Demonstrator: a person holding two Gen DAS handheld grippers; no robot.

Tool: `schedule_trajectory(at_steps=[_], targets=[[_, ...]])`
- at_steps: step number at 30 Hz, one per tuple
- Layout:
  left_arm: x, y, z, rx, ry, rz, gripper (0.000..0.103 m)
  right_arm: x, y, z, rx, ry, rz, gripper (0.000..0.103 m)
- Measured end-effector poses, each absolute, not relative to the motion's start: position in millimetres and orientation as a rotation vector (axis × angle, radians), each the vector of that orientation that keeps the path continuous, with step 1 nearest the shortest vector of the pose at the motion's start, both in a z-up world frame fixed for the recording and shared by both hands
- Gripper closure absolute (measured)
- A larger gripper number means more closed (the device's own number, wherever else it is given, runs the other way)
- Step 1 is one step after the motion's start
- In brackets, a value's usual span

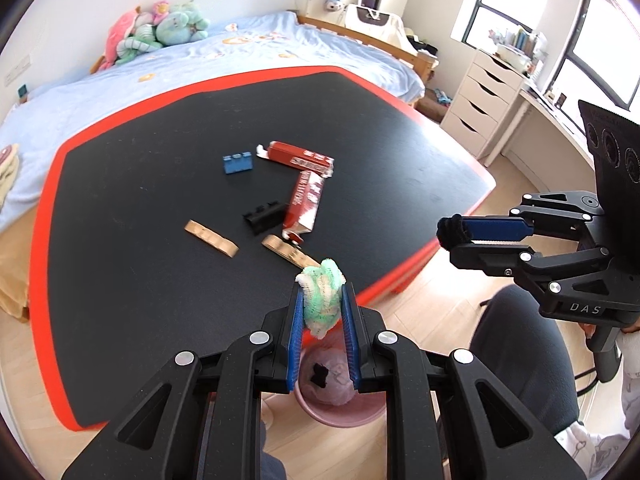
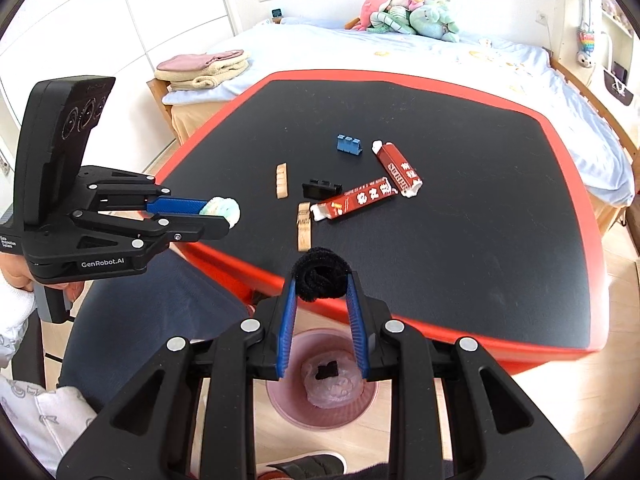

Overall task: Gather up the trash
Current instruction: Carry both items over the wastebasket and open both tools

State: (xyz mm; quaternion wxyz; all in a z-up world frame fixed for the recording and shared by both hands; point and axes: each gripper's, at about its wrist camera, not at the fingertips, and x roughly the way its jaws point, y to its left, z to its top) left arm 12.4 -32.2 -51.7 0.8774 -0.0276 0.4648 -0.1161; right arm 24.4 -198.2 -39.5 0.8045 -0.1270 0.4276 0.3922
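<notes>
Clamped between blue pads of left gripper [image 1: 322, 300]: green-and-white pipe-cleaner wad [image 1: 322, 298], held above table's near red edge [image 1: 384, 292]. Clamped in right gripper [image 2: 321, 280]: black pipe-cleaner coil [image 2: 321, 278], off the tabletop too. Below both, on wooden floor: pink waste bin [image 2: 280, 408], lined with a bag, one small black scrap [image 2: 327, 371] inside. Left on black tabletop: two red wrappers [image 2: 354, 199] [image 2: 399, 168], blue block [image 2: 350, 145], black block [image 2: 321, 189], two wooden pieces [image 2: 281, 181] [image 2: 304, 226].

Home bedroom: bed [image 2: 400, 52], plush toys [image 2: 404, 14], drawer unit [image 1: 480, 100].
</notes>
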Motion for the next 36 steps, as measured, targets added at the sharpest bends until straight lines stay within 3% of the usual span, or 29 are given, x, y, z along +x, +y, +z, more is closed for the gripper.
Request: schedule_trajectory(at_steps=[28,29,31,32,33,36], targets=[[-28,-80,-71,-0.031,1.029,-0.334,0.083,-29,-235,-61,-0.242,0.981,0.834,0.076],[-28,-79,-72,-0.033,1.029,-0.337,0.077,-28,-235,-61,-0.241,0.982,0.835,0.073],[-27,-79,-73,-0.026,1.027,-0.333,0.050,-26,-236,-64,-0.243,0.991,0.824,0.050],[-28,-79,-73,-0.031,1.019,-0.326,0.028,-26,-237,-65,-0.241,0.992,0.820,0.034],[-28,-77,-72,-0.043,1.008,-0.323,0.017,-25,-238,-65,-0.234,0.994,0.817,0.025],[-26,-74,-72,-0.052,1.005,-0.298,0.012,-24,-238,-67,-0.238,1.001,0.800,0.014]])
